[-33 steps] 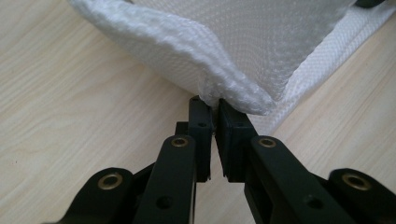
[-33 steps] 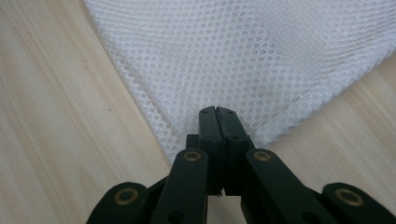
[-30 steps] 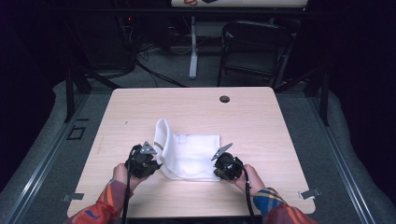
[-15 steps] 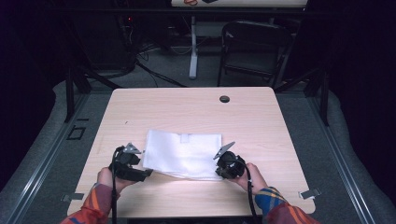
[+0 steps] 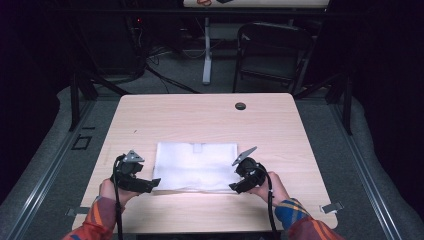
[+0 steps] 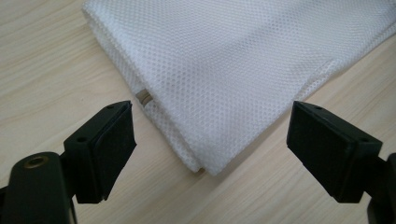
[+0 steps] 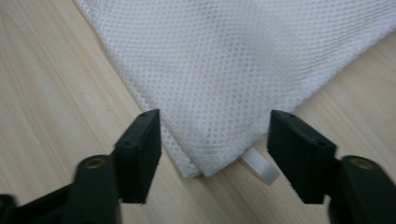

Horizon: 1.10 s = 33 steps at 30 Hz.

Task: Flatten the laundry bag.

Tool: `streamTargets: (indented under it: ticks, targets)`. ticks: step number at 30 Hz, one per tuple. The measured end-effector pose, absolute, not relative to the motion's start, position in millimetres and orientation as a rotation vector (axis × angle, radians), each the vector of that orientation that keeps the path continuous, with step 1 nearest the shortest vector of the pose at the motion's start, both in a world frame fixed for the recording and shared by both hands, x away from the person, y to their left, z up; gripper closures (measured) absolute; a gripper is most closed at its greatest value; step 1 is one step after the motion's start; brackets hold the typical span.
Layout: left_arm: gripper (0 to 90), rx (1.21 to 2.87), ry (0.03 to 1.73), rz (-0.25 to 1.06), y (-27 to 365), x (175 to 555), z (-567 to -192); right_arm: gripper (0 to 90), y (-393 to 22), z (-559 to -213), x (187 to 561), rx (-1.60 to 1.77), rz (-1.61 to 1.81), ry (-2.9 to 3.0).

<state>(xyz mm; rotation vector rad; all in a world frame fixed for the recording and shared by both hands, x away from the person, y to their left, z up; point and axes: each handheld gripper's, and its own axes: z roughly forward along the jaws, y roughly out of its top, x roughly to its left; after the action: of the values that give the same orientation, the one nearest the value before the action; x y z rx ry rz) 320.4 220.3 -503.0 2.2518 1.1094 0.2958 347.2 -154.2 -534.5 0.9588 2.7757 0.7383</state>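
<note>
White mesh: a folded cloth lies flat on the table, between the two grippers, its near corners just ahead of each one.
Left gripper: the left gripper stands with its jaws wide apart and holds nothing; they have just been opening. In the left gripper view the cloth's folded corner lies on the wood between and just ahead of the pads, touching neither.
Right gripper: the right gripper is likewise spread and empty, its jaws also just opened. In the right gripper view the cloth corner sits between the pads, free of both.
Why so placed: judging by the neat rectangle and a gripper at each near corner, the cloth looks freshly laid down and let go, both corners released together so the fold stays square.
Small hardware: a tiny metal piece, perhaps a zip end, shows at the cloth's edge, just ahead of the left gripper's left pad.
Tab: a plain white loop pokes from under the corner, beside the right gripper's right pad.
Label: a small pale patch sits at the cloth's far edge, well ahead of both grippers; too small to read.
Writing: no brand or readable text anywhere.
Table: pale wood, with a dark round cap near its far edge.
</note>
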Motion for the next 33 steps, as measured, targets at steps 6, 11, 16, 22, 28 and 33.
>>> streamTargets:
  ticks: [6, 11, 16, 22, 28, 33]
  targets:
    - [14.5, 2.264, 1.046, 0.297, 205.9, 322.5, -502.4, 15.1, -159.8, -526.5, 344.8, 0.978, 0.783, 2.751]
    - [12.4, 2.283, 1.031, 0.286, 190.9, 327.3, -506.2, 10.6, -162.8, -520.0, 341.9, 0.994, 0.804, 2.727]
    - [9.9, 2.305, 0.982, 0.288, 173.8, 333.2, -508.5, 8.5, -168.3, -513.7, 340.7, 1.023, 0.815, 2.705]
    - [12.2, 2.327, 0.893, 0.253, 154.1, 338.3, -511.8, 11.5, -171.8, -512.4, 340.5, 1.060, 0.819, 2.688]
    - [15.9, 2.396, 0.802, 0.224, 131.2, 336.1, -518.7, 13.8, -171.6, -512.9, 341.1, 1.057, 0.797, 2.704]
    - [24.4, 2.454, 0.698, 0.200, 114.4, 334.5, -527.7, 14.7, -171.6, -513.6, 341.1, 1.065, 0.797, 2.712]
